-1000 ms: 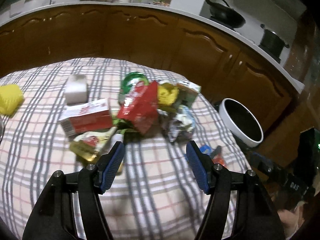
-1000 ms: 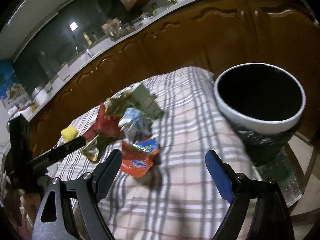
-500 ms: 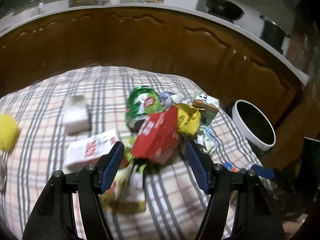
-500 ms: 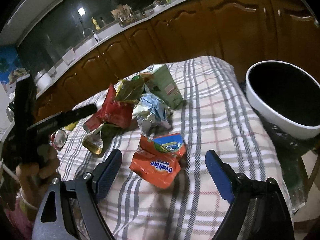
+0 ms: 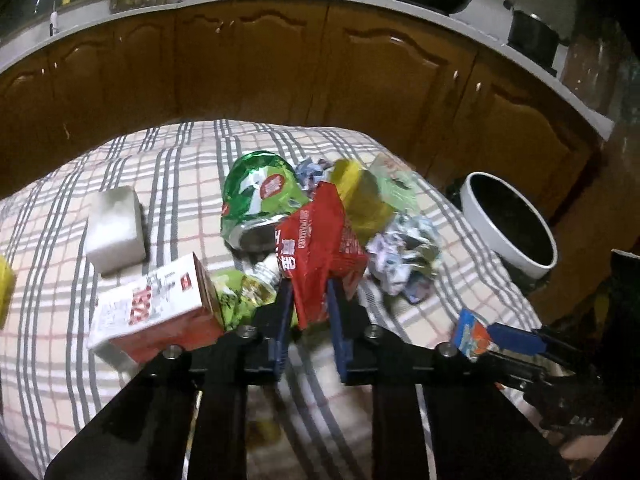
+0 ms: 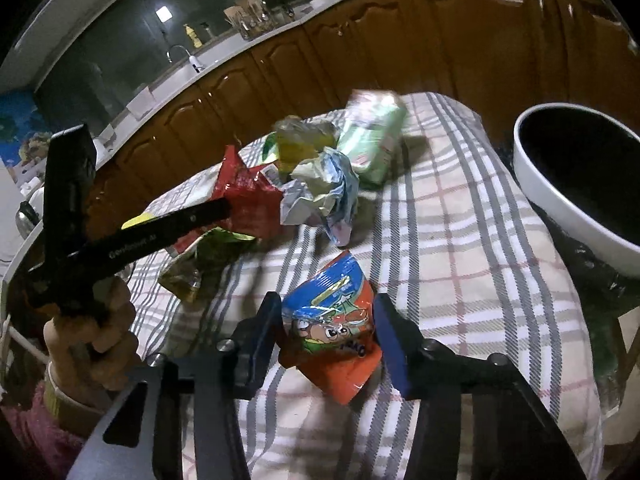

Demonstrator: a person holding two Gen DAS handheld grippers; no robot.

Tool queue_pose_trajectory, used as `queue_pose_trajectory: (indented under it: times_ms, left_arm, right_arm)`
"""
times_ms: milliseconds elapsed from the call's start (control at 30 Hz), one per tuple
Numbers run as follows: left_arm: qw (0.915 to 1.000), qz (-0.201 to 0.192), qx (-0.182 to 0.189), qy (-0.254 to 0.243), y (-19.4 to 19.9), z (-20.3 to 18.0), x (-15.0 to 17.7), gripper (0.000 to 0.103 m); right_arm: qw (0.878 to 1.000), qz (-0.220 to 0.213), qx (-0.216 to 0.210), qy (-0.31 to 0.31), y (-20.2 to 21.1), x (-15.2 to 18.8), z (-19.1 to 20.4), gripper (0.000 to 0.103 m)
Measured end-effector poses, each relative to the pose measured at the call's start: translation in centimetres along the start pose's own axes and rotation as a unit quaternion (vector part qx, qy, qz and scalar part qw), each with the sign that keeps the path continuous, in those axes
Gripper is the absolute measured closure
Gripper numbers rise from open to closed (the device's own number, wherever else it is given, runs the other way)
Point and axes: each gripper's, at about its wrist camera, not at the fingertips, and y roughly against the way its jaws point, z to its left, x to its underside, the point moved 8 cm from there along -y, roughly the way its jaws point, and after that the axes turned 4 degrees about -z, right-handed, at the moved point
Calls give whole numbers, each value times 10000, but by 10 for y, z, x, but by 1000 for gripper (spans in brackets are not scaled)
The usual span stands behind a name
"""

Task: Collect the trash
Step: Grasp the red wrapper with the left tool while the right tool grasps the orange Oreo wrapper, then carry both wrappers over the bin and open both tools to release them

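While our left gripper point(image 5: 308, 300), jaws just closing, pinches the crinkled red foil wrapper point(image 5: 320, 248), our right gripper point(image 6: 326, 332) has just closed on the orange-and-blue snack packet point(image 6: 332, 336). Both work over the grey-and-pink checked tablecloth point(image 6: 460, 240). Brown wooden kitchen cabinets point(image 5: 260, 64) stand beyond; right of our right gripper sits the white-rimmed black bin point(image 6: 576, 184).

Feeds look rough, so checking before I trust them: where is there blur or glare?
Left wrist view: red wrapper sharp, milk carton and yellow pack motion-smeared. Right wrist view: orange sachet crisp, green carton blurred, glare streaks on cabinet doors.

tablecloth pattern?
Tablecloth: pale ground with grey and thin red plaid stripes; clearest in right wrist view.
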Motion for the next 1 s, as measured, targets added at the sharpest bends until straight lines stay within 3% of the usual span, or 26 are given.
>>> queue_pose_trajectory:
  times_ms: [433, 1000]
  left_arm:
    - [9986, -347, 391, 92, 50, -32, 2, 98]
    - [9953, -401, 855, -201, 54, -86, -3, 100]
  right_arm:
    - [9994, -328, -71, -80, 39, -7, -9, 58]
    - [9967, -731, 212, -293, 75, -29, -47, 58]
